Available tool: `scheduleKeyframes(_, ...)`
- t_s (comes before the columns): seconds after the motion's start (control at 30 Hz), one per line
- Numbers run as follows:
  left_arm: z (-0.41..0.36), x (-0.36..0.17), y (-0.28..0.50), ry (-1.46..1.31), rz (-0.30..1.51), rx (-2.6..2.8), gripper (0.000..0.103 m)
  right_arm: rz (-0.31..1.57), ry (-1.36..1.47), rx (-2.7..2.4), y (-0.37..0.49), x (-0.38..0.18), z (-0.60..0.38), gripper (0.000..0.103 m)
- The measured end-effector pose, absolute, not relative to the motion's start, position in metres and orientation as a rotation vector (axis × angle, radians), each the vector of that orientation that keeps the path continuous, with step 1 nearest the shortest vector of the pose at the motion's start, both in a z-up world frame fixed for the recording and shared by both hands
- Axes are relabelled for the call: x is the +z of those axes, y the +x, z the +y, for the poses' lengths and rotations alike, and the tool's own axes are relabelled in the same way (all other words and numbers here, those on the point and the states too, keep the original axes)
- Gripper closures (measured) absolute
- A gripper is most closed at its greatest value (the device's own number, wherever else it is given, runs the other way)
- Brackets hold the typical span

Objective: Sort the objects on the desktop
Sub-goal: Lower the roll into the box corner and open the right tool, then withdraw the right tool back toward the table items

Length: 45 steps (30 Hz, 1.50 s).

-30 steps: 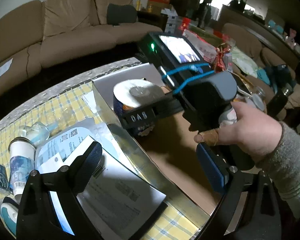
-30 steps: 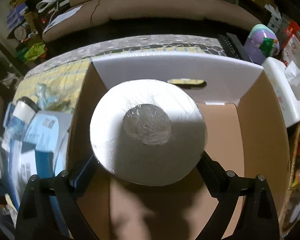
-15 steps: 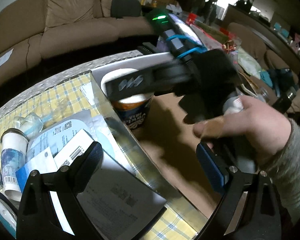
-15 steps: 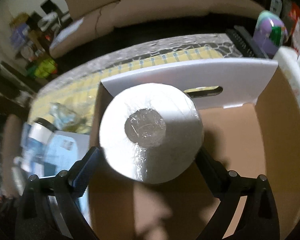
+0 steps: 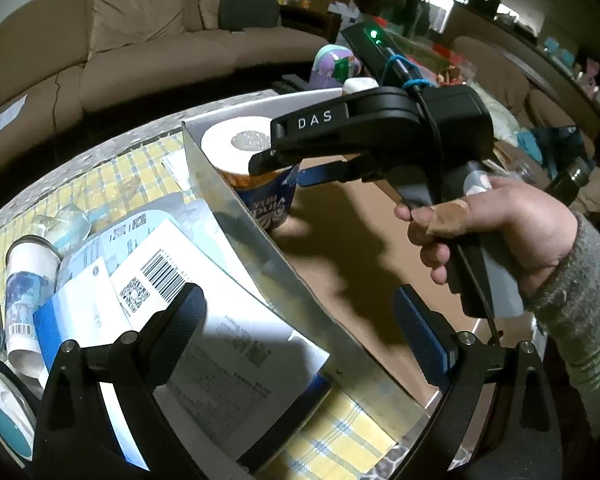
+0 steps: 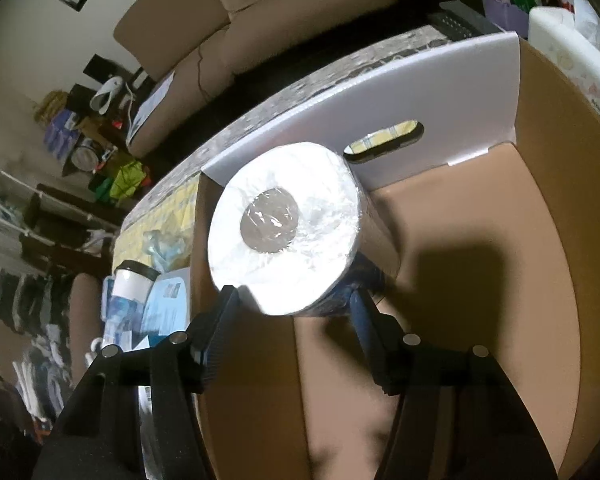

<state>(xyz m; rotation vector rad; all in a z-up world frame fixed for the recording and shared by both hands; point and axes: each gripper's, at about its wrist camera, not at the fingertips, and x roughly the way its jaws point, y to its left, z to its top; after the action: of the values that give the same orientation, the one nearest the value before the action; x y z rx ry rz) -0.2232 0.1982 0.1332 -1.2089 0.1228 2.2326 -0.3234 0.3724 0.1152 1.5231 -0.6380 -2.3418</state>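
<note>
Wrapped toilet roll stands on end in the far left corner of the cardboard box, lower half hidden by the right gripper. Its jaws have just been closing, now half-spread; roll between them, pad contact unclear. Left gripper gapes wide, empty, over papers and the box wall.

Right gripper jaws just closing (left wide).
</note>
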Motion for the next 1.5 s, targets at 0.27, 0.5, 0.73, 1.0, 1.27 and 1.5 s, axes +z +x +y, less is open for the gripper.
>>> scheduleKeyframes(0.27,0.191,0.141,-0.206,-1.214,0.101,2.239,0.009,-0.600,1.537,-2.369,-0.302,0.128,0.379,0.043)
scheduleKeyframes(0.5,0.189,0.159,-0.179,-1.192,0.077,2.251,0.008,-0.330,1.515,-2.500,-0.236,0.162,0.377,0.033)
scheduleKeyframes(0.73,0.199,0.176,-0.140,-1.162,0.070,2.262,0.008,-0.111,1.490,-2.614,-0.161,0.178,0.384,0.031)
scheduleKeyframes(1.0,0.206,0.180,-0.090,-1.150,0.055,2.277,0.003,-0.006,1.434,-2.688,-0.086,0.196,0.387,0.020)
scheduleKeyframes(1.27,0.178,0.180,-0.049,-1.141,0.001,2.305,0.000,0.012,1.397,-2.673,-0.035,0.199,0.366,0.012)
scheduleKeyframes(1.5,0.127,0.169,-0.009,-1.151,-0.032,2.333,0.000,0.021,1.361,-2.615,-0.002,0.191,0.326,0.004)
